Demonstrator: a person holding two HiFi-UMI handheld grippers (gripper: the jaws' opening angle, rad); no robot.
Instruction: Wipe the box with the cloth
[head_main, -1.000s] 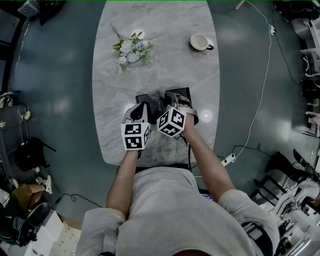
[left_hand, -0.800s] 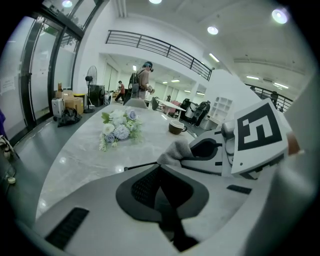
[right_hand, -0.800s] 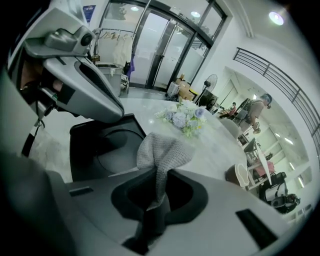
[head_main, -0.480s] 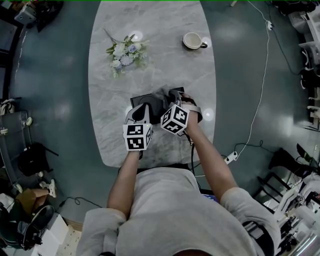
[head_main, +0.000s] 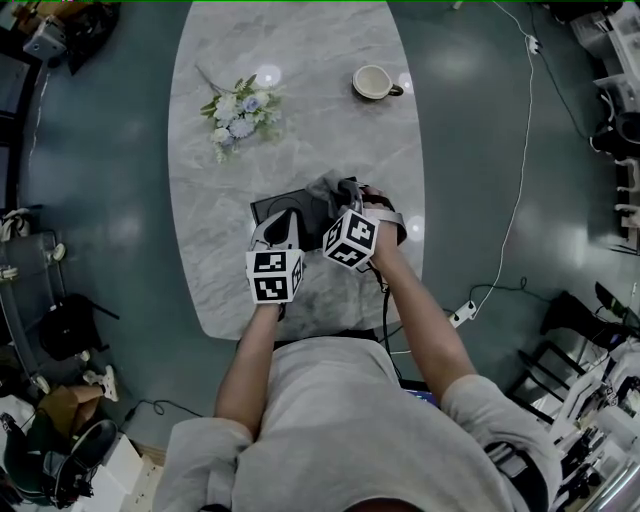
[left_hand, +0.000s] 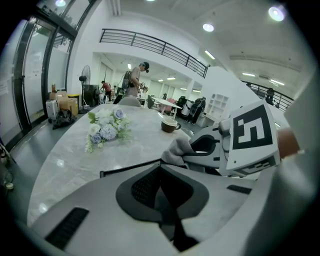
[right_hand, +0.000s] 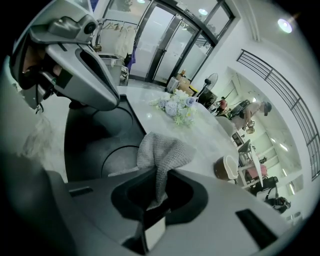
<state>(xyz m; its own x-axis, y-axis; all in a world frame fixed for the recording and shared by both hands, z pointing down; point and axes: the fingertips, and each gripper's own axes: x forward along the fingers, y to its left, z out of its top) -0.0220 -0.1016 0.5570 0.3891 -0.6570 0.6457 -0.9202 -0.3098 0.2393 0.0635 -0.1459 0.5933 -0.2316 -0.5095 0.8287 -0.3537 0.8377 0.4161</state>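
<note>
We hold the right gripper (right_hand: 159, 182) with its fingers closed on a grey cloth (right_hand: 162, 150). A fold of the cloth is pinched between them and the rest bunches out past the tips. Below the cloth lies the dark box (head_main: 268, 208), which sits on the pale marble table (head_main: 300, 100) close to the edge nearest us. In the right gripper view the cloth hangs just over the box's top face, which has a round shape set into it. We cannot tell whether cloth and box are touching.

Our left gripper (left_hand: 160, 175) is over the left part of the box, just beside the right one. Its fingers are drawn together, and we see nothing between them. The box's thin dark edge runs right up to their tips, but we cannot tell if they rest on it.

Farther along the table, well apart from the box, a small bunch of pale flowers (head_main: 235, 108) lies to the left. A cup (head_main: 372, 82) stands on a saucer to the right.
</note>
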